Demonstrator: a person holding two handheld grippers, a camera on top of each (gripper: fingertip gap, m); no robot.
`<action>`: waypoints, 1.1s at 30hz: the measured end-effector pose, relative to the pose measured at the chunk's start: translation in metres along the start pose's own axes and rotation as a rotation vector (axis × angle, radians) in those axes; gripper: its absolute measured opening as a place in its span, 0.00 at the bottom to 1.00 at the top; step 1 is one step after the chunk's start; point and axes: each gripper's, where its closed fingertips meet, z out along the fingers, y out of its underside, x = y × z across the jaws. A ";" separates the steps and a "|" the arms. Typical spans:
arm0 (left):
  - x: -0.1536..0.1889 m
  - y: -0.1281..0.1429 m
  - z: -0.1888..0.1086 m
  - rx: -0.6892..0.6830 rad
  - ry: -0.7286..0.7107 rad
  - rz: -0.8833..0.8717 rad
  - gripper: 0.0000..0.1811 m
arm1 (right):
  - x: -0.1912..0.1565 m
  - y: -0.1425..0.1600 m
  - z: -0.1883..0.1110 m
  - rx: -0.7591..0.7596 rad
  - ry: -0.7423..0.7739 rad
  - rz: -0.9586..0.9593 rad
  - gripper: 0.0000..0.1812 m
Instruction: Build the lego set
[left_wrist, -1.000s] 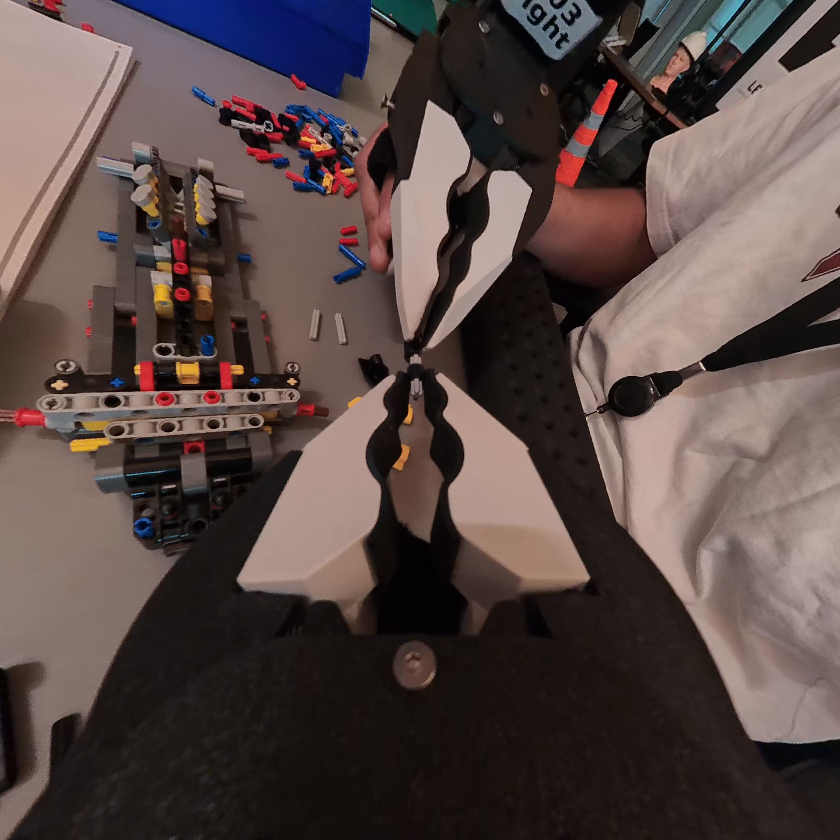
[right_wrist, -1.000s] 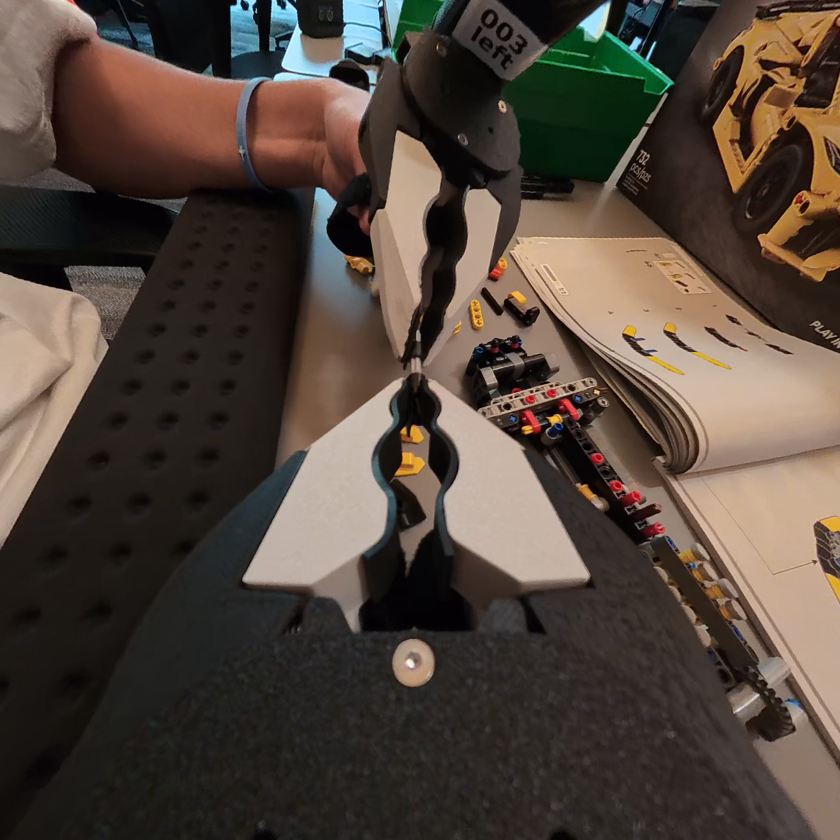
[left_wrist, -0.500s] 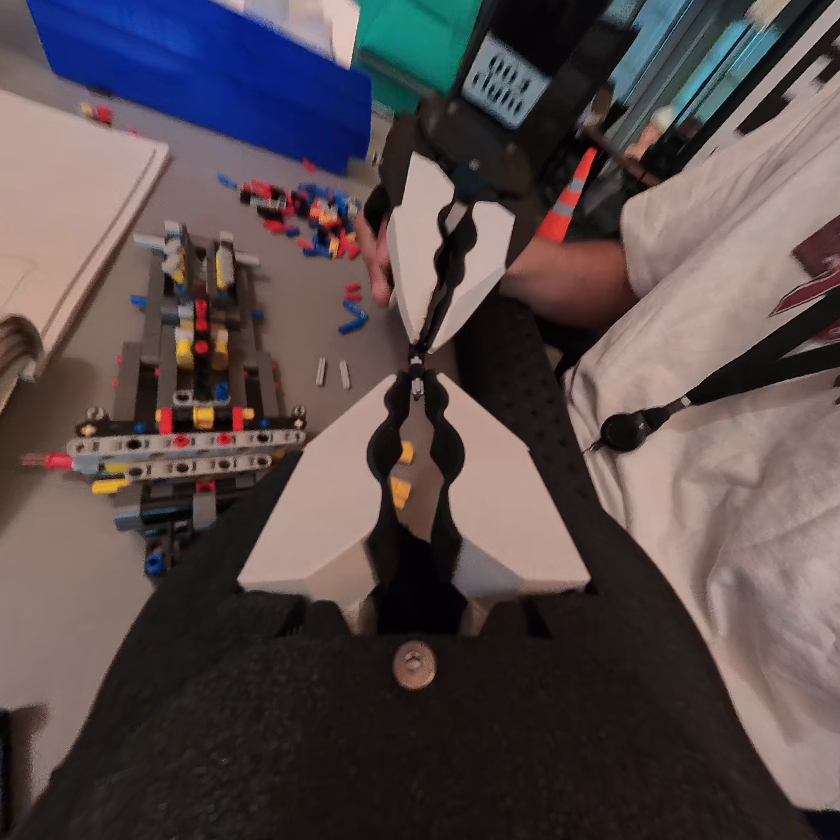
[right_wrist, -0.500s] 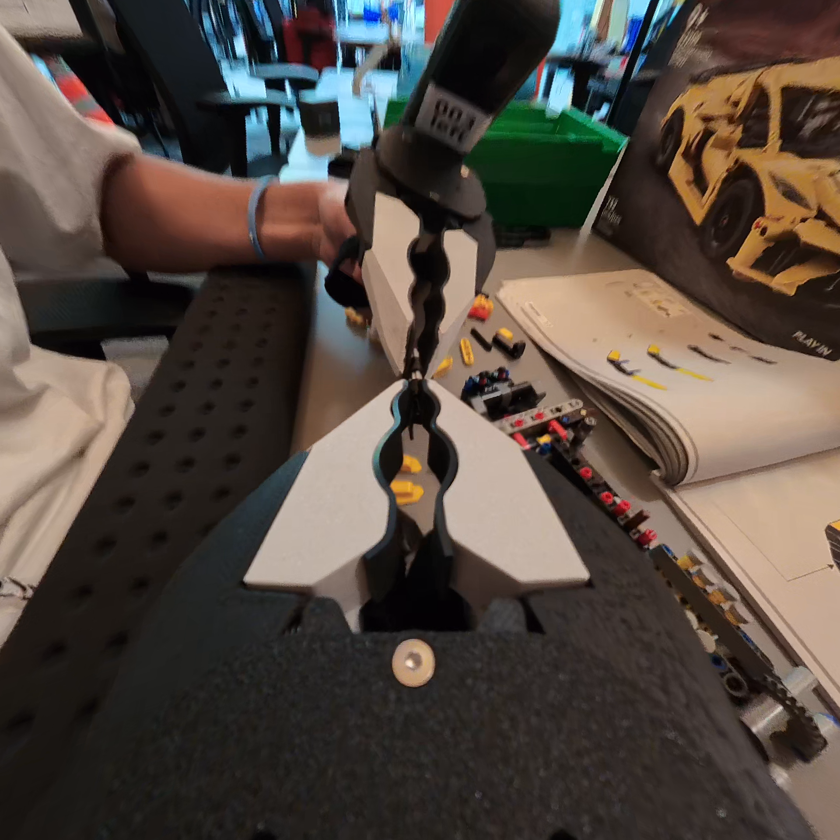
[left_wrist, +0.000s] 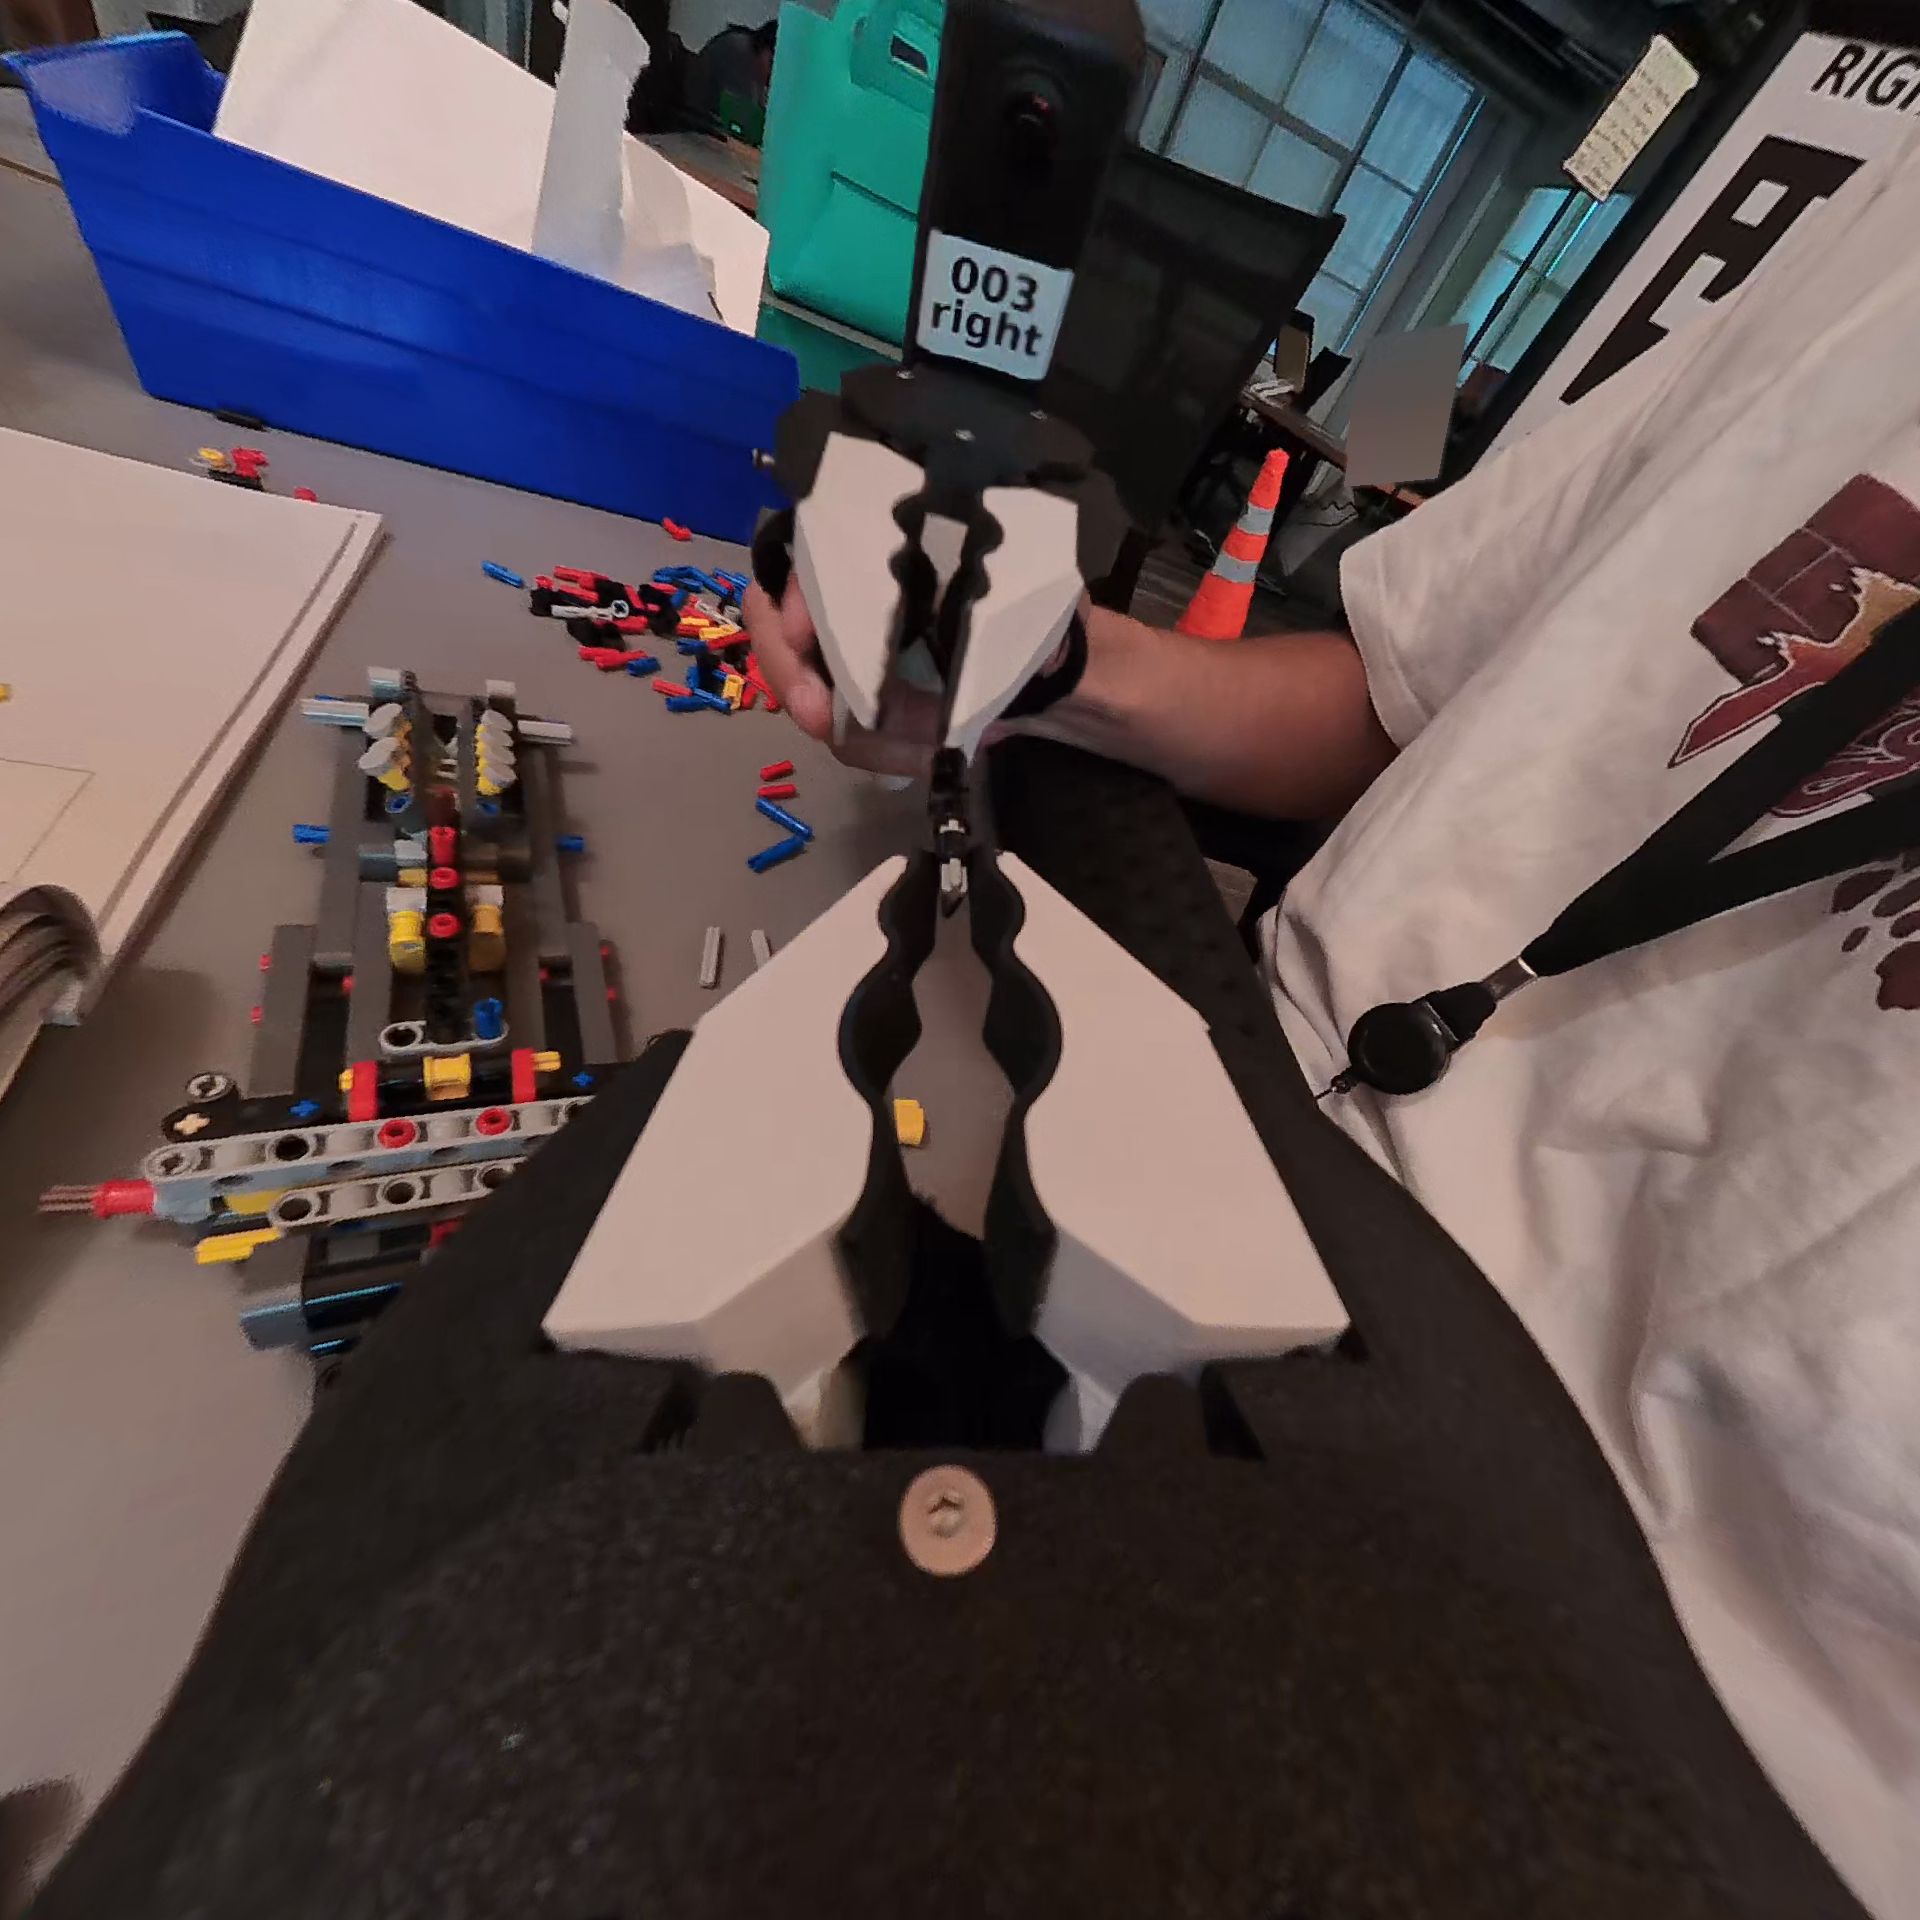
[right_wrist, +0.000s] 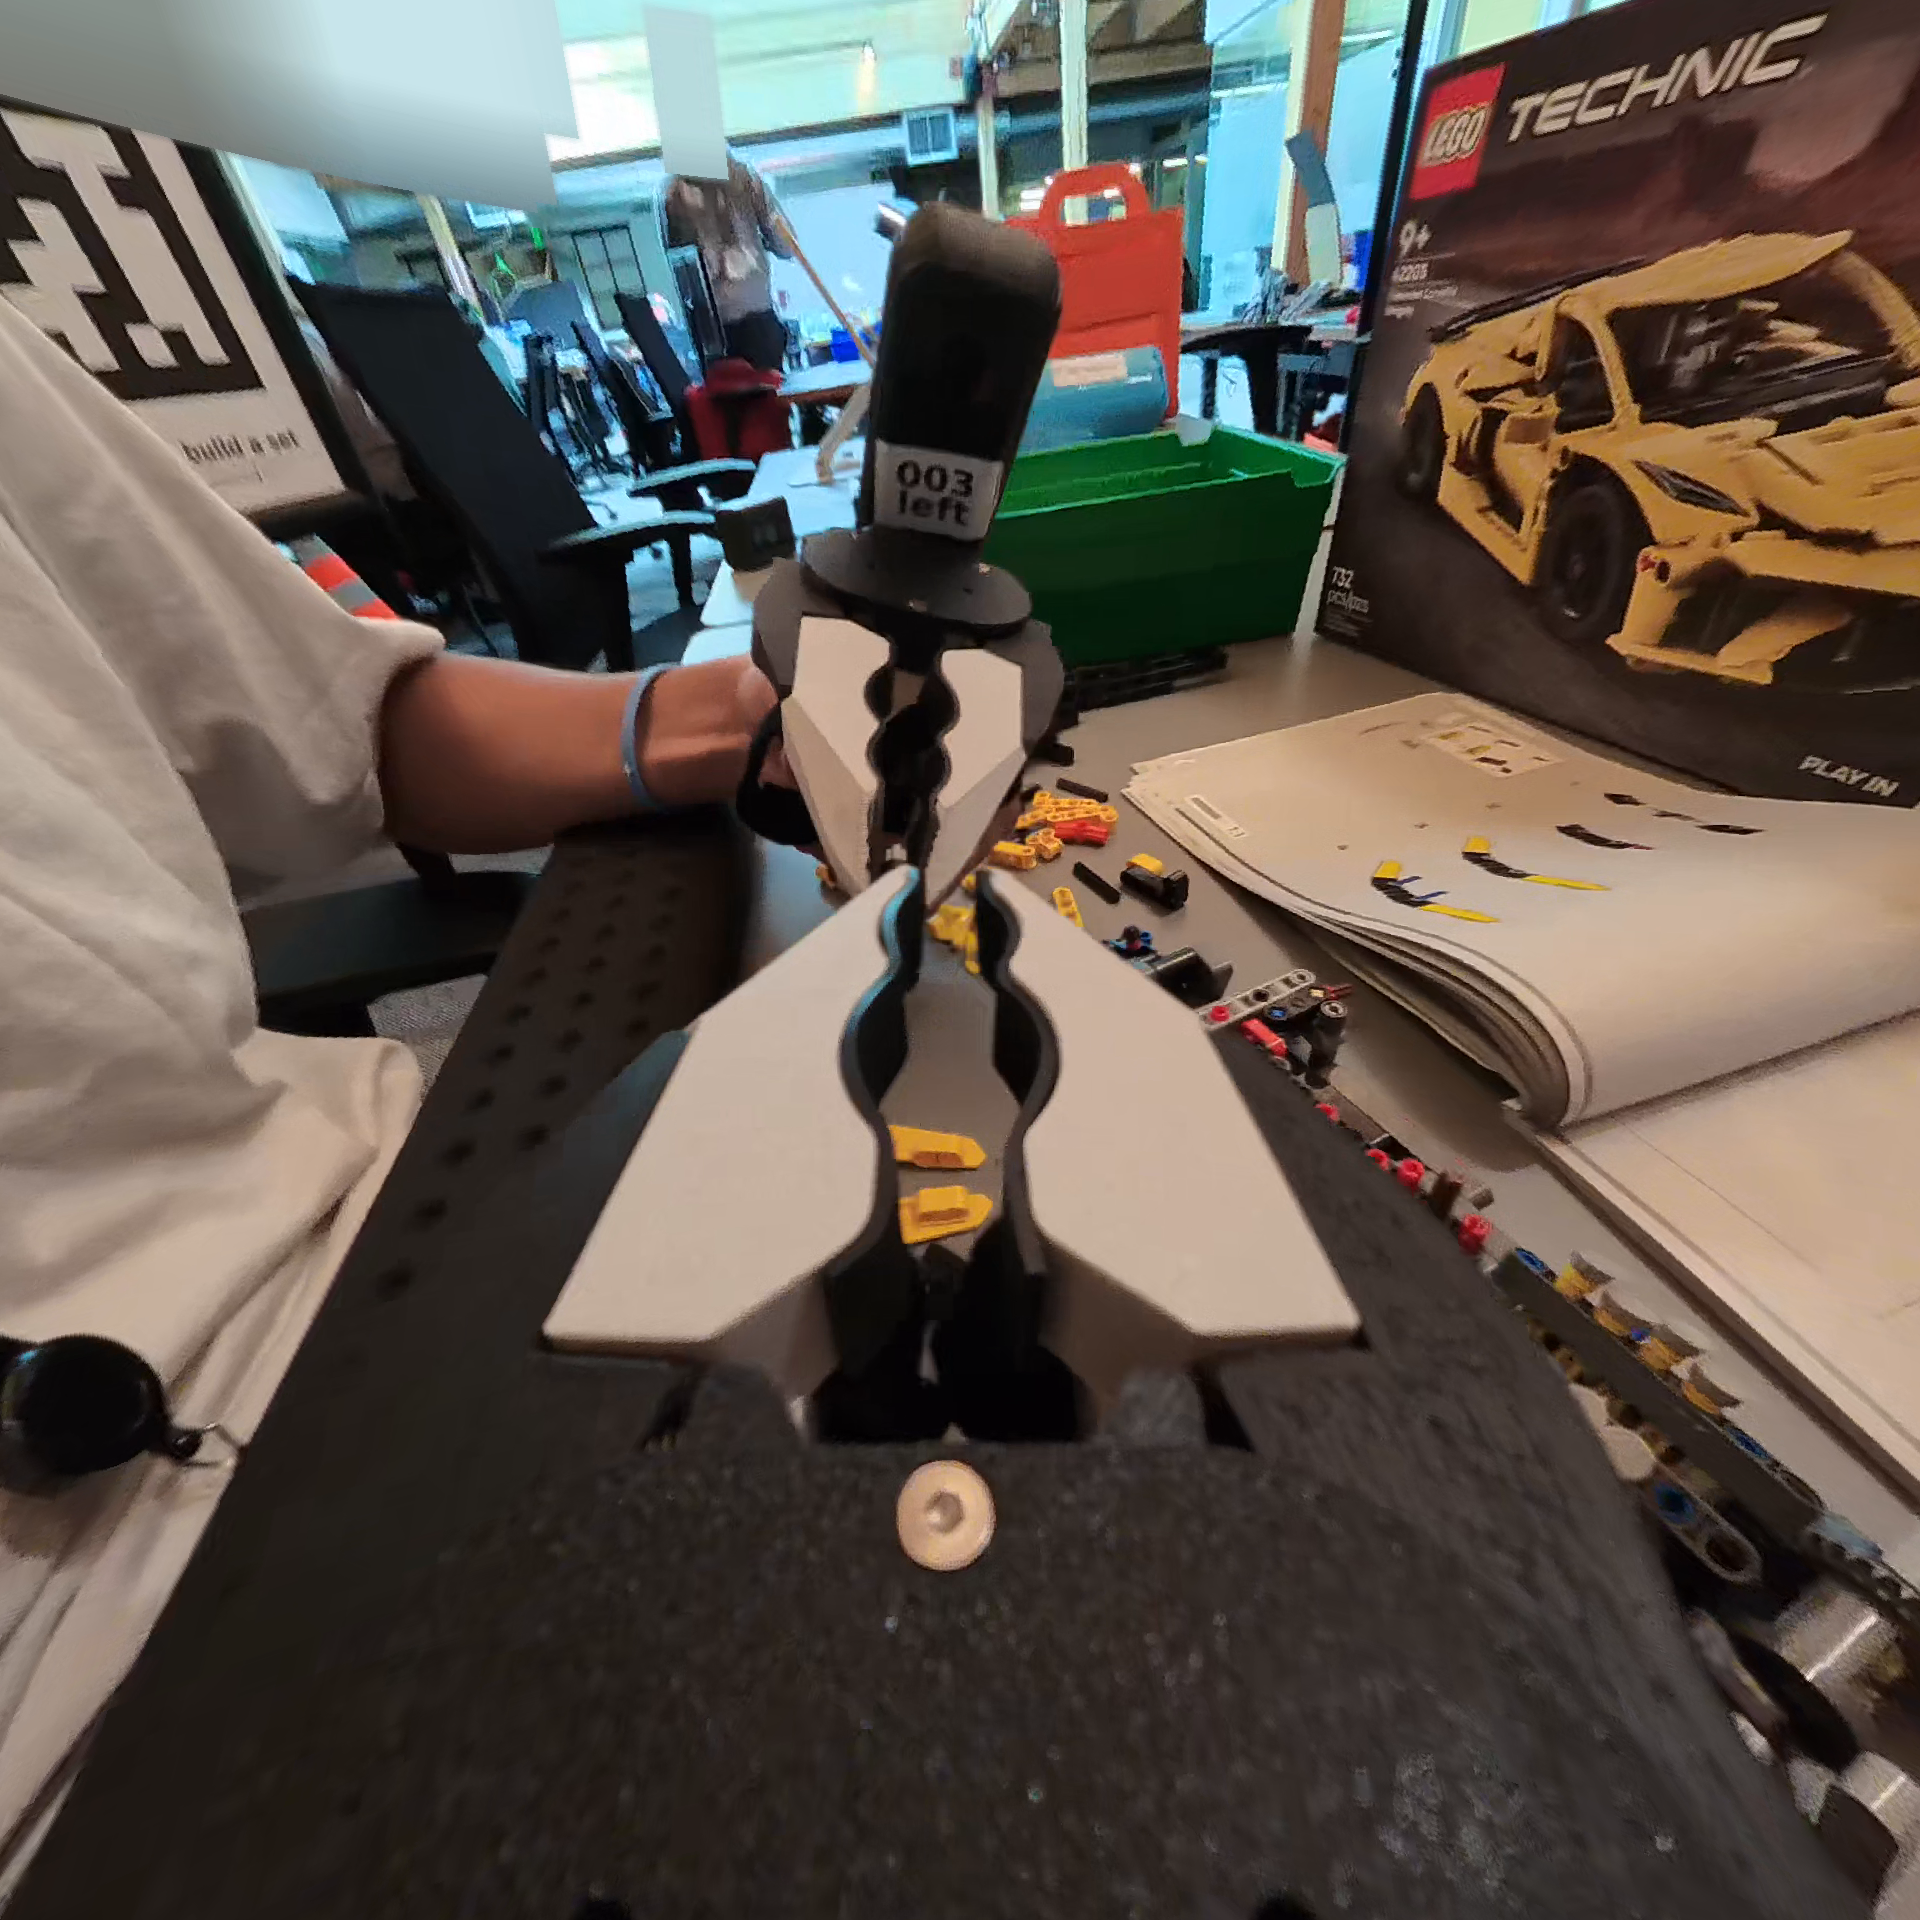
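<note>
Your left gripper (left_wrist: 949, 868) is pressed together at the tips, pinching a small grey and black piece (left_wrist: 948, 842) that stands up out of its fingers. Your right gripper (left_wrist: 940, 743) points back at it, tip to tip; in the left wrist view its tips sit at the top of the same small piece, but in its own view the right gripper (right_wrist: 948, 902) has its tips slightly spread and empty, with the left gripper (right_wrist: 902, 862) just behind them, so you cannot tell whether it still touches the piece.

Both tools hang above the grey table (left_wrist: 665, 790). The half-built car frame (left_wrist: 416, 966) lies flat on the table to the left of your left gripper, near the open instruction book (right_wrist: 1507, 873). A scatter of red, blue and yellow loose parts (left_wrist: 665, 634) lies beyond the frame, in front of the blue bin (left_wrist: 395, 312). Two yellow parts (right_wrist: 940, 1179) lie on the table under your right gripper
</note>
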 end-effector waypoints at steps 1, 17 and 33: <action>0.000 -0.001 -0.001 0.003 -0.007 0.007 0.03 | 0.000 -0.001 -0.003 0.005 -0.014 0.013 0.07; 0.004 -0.010 -0.001 0.075 0.003 0.016 0.03 | -0.012 0.004 0.005 -0.023 -0.059 -0.046 0.04; 0.004 -0.019 0.006 0.088 -0.039 0.084 0.03 | -0.011 -0.004 0.002 0.014 -0.118 0.107 0.04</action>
